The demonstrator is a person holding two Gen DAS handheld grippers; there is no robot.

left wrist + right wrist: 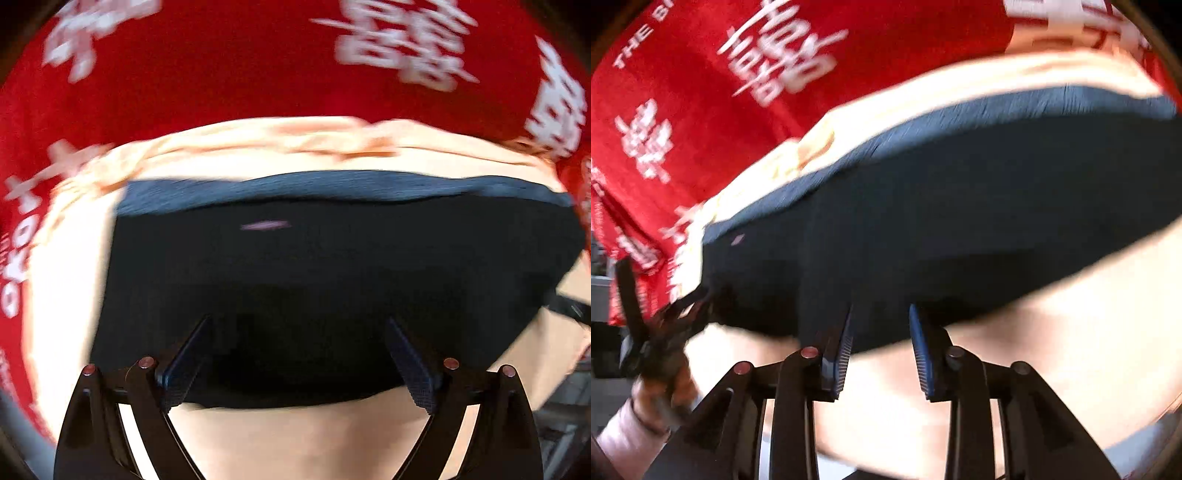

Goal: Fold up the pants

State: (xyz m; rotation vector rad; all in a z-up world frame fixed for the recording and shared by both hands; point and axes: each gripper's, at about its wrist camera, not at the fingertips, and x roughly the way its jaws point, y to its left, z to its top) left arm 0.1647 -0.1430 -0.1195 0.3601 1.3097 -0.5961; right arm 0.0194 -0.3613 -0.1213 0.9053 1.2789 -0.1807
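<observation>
on the pale peach cloth [295, 443] lies your folded pair of dark navy pants [332, 277], a compact slab with a lighter blue ribbed waistband [332, 186] along its far edge. a small pale tag or mark [264, 225] shows on the top face, though blur keeps you from reading it.

your left gripper [297, 369] hangs steeply over the near edge of the pants with its jaws spread wide; both textured blue pads [410, 365] sit over the dark fabric, well apart from each other, and nothing is pinched between them. whether the tips touch the cloth you cannot tell.

your right gripper [881, 354] sits at the near edge of the pants as well, jaws parted to a narrower gap. the hem of the dark fabric lies just ahead of and between the pad tips, but the pads do not press on it.

in the right wrist view you see your left gripper [665, 317] at the left corner of the pants, held by a hand [661, 395] in a pale pink sleeve [624, 439].

beyond the peach cloth spreads a red fabric with white printed lettering [720, 92], draped over the far side.
</observation>
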